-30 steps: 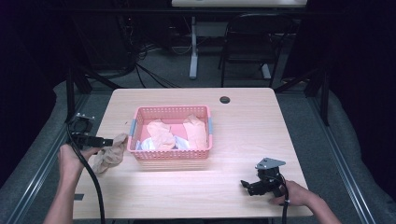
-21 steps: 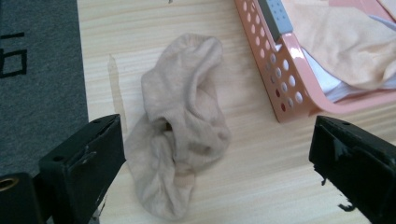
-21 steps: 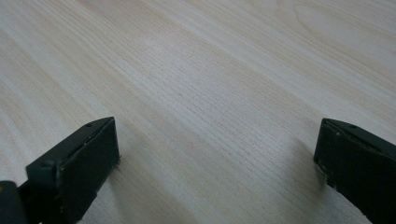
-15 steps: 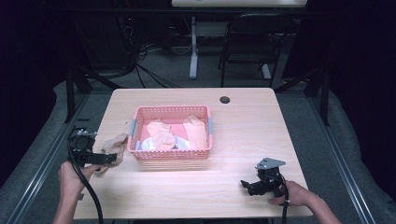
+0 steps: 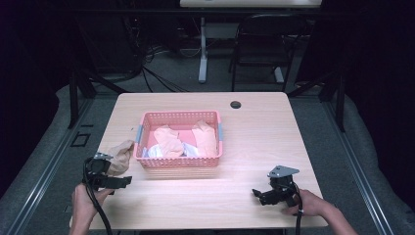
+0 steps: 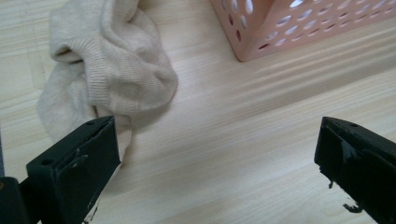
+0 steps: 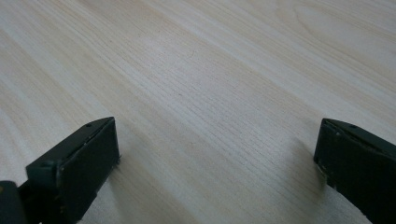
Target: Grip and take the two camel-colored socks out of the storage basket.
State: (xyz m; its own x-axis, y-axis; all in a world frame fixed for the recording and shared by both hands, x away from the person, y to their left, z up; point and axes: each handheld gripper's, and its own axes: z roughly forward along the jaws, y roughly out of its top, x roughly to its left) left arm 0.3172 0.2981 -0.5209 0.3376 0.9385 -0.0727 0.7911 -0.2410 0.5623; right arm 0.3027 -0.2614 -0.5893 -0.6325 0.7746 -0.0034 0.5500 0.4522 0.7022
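A crumpled beige sock (image 5: 120, 155) (image 6: 107, 70) lies on the wooden table (image 5: 254, 142) just left of a pink perforated basket (image 5: 179, 163) (image 6: 299, 23). My left gripper (image 5: 117, 182) (image 6: 217, 163) hovers at the table's front left, open, its jaws wide apart and the sock just beyond its left jaw, free of it. Inside the basket lie two peach socks (image 5: 169, 140) and some white cloth (image 5: 155, 152). My right gripper (image 5: 258, 194) (image 7: 217, 163) rests low over bare wood at the front right, open, nothing between its jaws.
A small dark round hole (image 5: 236, 105) sits near the table's far edge. Black frame legs, cables and a chair (image 5: 259, 44) stand beyond the table. Grey floor (image 5: 372, 156) surrounds it on both sides.
The left gripper let go of the beige sock, which now lies beside the basket, and pulled back toward the front edge. The right gripper has stayed put.
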